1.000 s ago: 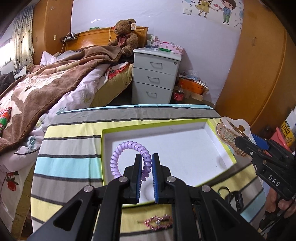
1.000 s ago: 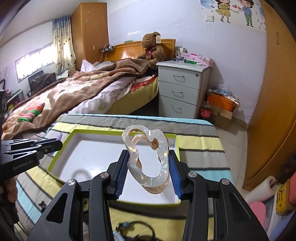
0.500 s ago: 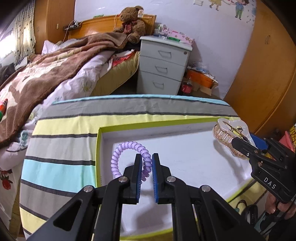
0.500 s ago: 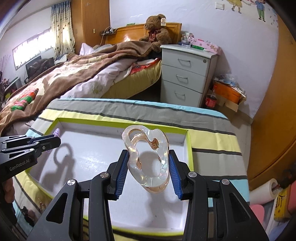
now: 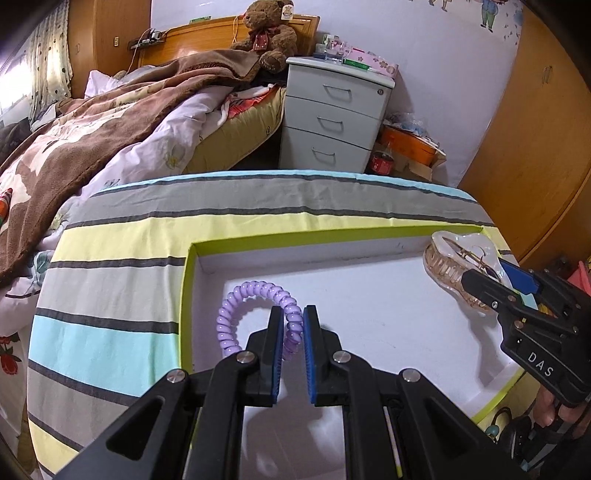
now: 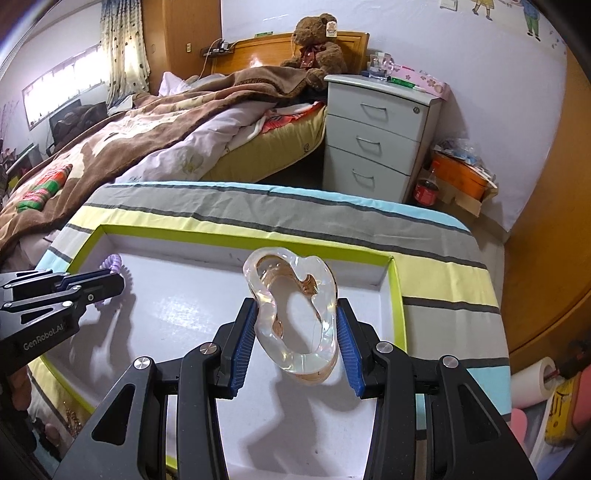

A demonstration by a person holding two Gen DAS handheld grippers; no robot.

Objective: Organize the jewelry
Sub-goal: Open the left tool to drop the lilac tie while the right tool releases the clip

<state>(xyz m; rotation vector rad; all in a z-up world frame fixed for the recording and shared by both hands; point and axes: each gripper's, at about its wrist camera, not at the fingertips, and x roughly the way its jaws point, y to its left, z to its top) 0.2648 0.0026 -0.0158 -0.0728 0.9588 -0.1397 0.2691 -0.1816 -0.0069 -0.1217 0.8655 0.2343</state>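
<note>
My left gripper (image 5: pixel 293 332) pinches the purple coil hair tie (image 5: pixel 255 314) and my right gripper (image 6: pixel 295 332) clamps the clear hair claw (image 6: pixel 295 314), both above the white tray (image 6: pixel 397 288).

The curly plastic hair tie (image 5: pixel 255 306) is light purple. The see-through plastic hair claw (image 6: pixel 295 314) is clear with a soft peach tint. The flat cardboard tray (image 6: pixel 236 242) is white inside with a bright lime green rim. The striped cloth (image 5: pixel 122 273) under it has yellow, grey and sky blue bands with thin dark lines between them. Both grippers are black with blue pads (image 6: pixel 242 341). The fuzzy teddy bear (image 5: pixel 269 33) is brown. The chest of drawers (image 6: pixel 376 136) is pale grey. The blanket (image 5: pixel 96 125) is brown with cream shapes.
</note>
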